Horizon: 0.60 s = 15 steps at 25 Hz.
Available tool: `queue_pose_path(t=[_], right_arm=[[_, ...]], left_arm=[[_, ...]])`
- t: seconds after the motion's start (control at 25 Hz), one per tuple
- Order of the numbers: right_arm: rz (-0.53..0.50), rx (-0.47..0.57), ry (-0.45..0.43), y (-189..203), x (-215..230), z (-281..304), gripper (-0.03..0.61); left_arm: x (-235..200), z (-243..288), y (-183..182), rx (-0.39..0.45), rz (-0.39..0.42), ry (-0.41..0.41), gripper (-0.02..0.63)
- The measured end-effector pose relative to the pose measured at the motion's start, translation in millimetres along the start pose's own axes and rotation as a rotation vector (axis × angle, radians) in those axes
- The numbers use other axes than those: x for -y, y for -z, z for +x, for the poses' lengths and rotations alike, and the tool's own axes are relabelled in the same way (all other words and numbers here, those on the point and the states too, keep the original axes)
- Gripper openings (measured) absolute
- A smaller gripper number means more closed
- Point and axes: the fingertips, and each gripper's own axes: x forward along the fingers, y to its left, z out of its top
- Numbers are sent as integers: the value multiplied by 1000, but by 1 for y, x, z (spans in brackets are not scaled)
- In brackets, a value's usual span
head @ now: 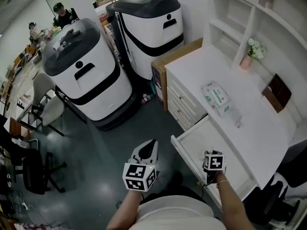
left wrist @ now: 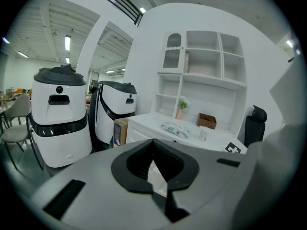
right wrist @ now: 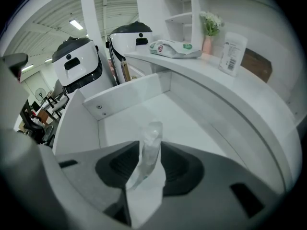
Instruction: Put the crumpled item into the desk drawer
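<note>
Loosely parted jaws of right gripper (right wrist: pixel 149 142) flank a crumpled white tissue (right wrist: pixel 152 133); left gripper (left wrist: pixel 153 140) sits closed.

1. White desk (head: pixel 268 128): tissue pack (head: pixel 217 98) at 10 o'clock, flower vase (head: pixel 246 61) at 12, brown box (head: pixel 277 92) at 2, small bottle (head: pixel 238 122) near centre.
2. Drawer (head: pixel 199 138): pulled open at the desk's 7 o'clock edge.

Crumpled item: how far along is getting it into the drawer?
Done: the drawer is pulled open and the crumpled item is already above its floor. In hand: the item stands between the parted jaws of the right gripper, not yet lying in the drawer. Left: let it drop free and draw the gripper away.
</note>
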Motion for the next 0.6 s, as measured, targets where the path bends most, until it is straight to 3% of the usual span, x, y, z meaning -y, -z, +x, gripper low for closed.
queue_pose_path(t=[0.32, 0.6], right_arm=[[26, 25, 39, 4, 13, -7, 147], [48, 126, 44, -14, 14, -29, 147]], left_arm=[[4, -3, 2, 3, 5, 10, -6], [4, -9, 1, 11, 10, 12, -6]])
